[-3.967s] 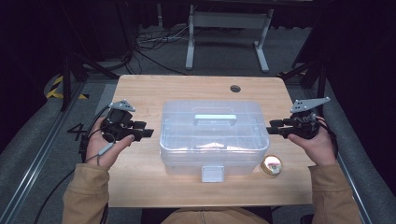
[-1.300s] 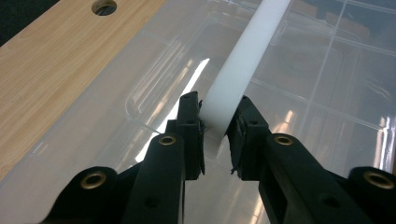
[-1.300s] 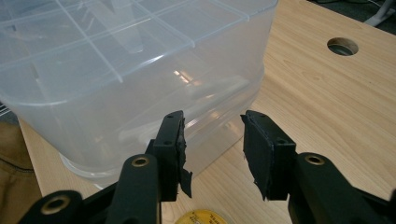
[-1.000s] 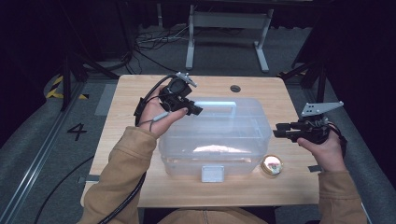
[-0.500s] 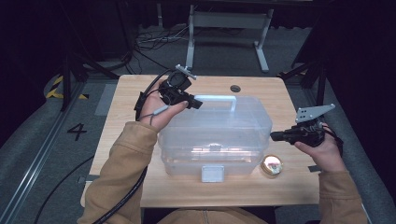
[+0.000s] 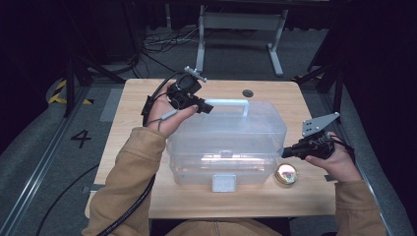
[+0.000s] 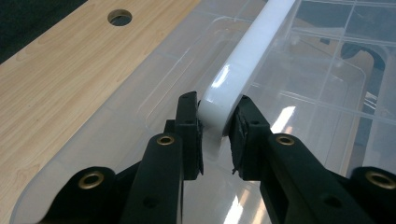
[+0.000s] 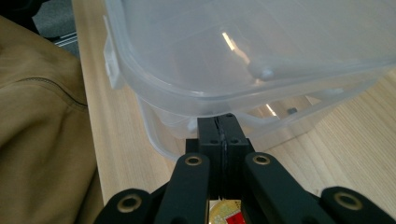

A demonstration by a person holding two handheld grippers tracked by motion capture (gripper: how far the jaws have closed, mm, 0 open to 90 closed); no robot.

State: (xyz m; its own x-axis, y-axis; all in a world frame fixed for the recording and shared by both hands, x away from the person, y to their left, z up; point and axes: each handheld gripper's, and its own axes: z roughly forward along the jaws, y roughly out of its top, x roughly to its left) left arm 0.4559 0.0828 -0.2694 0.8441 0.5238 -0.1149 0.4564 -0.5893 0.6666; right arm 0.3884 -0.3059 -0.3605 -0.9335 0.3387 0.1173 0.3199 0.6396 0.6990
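At table centre sits the clear plastic lidded storage box [image 6: 226, 142]. The left gripper [image 6: 202, 105], at its 11 o'clock, clamps the box's white plastic carry handle [image 7: 243, 65]. The right gripper [image 6: 285, 153], jaws pressed together empty, points at the box's 3 o'clock edge.

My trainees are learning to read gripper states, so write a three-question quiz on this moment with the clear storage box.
1. True or false: the left gripper is shut on the white handle of the clear plastic storage box.
2. How do the jaws of the right gripper stand?
A. wide open
B. shut, with nothing between them
C. shut on the latch
3. Fill in: the small round tin lies on the wooden table, beside the box's front ____ corner in the high view.

Key
1. True
2. B; the jaws meet at the box's side, under the lid rim.
3. right
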